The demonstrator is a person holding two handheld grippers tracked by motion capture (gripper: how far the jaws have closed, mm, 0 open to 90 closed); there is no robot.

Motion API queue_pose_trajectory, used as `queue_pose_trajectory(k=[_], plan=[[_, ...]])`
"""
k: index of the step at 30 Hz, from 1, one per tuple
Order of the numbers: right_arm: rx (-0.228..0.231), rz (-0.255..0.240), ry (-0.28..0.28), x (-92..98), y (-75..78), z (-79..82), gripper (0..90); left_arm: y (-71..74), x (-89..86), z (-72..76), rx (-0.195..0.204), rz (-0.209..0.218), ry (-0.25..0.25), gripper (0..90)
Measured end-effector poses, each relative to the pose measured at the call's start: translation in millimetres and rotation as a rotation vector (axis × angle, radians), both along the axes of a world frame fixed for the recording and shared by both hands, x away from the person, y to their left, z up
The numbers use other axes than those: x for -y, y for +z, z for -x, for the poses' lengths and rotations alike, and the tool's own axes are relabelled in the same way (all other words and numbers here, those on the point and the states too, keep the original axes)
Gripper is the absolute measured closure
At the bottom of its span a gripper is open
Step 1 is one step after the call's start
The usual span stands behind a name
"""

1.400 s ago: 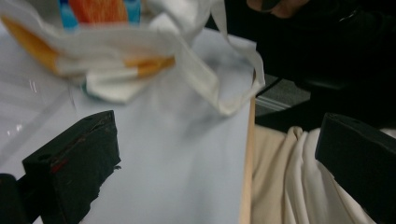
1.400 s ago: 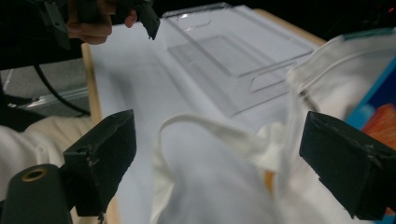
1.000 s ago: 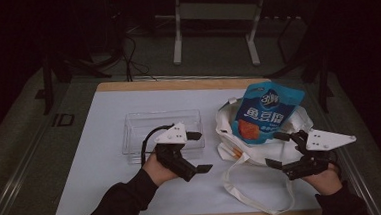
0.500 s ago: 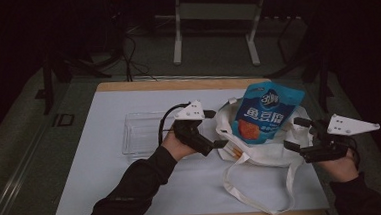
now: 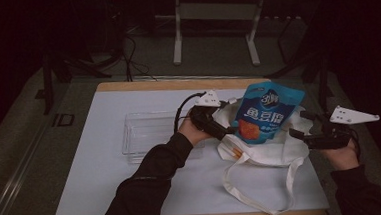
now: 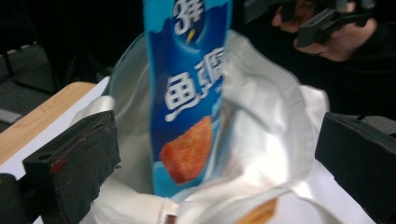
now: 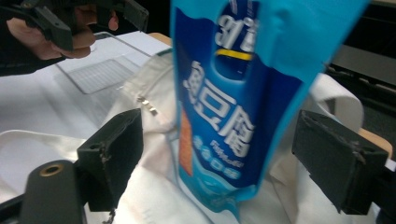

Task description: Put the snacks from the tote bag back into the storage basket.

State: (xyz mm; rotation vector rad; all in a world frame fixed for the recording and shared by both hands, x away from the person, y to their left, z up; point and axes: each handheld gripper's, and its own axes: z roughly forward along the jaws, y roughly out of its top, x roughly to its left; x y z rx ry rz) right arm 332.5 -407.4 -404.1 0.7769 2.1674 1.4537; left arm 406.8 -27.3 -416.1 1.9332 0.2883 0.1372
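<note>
White table [image 5: 108,192]: blue snack pouch [image 5: 266,113] reads "3" and "鱼豆腐".

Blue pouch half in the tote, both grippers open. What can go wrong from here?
1. The blue snack pouch stands in the white cloth tote bag with most of it above the bag mouth and neither gripper holding it; it may tip out.
2. The left gripper has both cloth and pouch between its open jaws; closing might pinch the pouch.
3. The right gripper straddles the pouch and could knock it.
</note>
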Motion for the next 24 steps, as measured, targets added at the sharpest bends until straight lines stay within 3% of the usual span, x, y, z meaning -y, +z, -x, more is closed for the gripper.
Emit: queue_pose_trajectory(k=[3,8,11,17,22,24], plan=[[-0.008,0.017,-0.01,1.2,-4.1,-8.1,18.8,-2.1,6.9,-7.5,-0.001,-0.011,-0.003,4.3],[-0.047,0.005,-0.007,3.0,-9.6,-21.9,22.1,-2.2,14.1,-13.5,0.01,-0.017,0.007,11.3],[-0.064,0.01,-0.011,1.3,-14.5,-33.5,24.5,-2.0,27.4,-24.6,0.01,-0.037,0.022,17.2],[-0.07,0.007,0.012,-5.5,-16.4,-44.0,36.4,-1.6,40.4,-32.9,0.004,-0.05,0.023,32.6],[-0.066,0.035,0.025,-13.2,-17.9,-49.6,45.1,-0.6,52.9,-37.0,0.001,-0.069,0.016,40.1],[-0.064,0.048,0.033,-15.0,-17.9,-51.4,52.8,-1.3,57.1,-37.8,0.007,-0.069,0.018,44.5]])
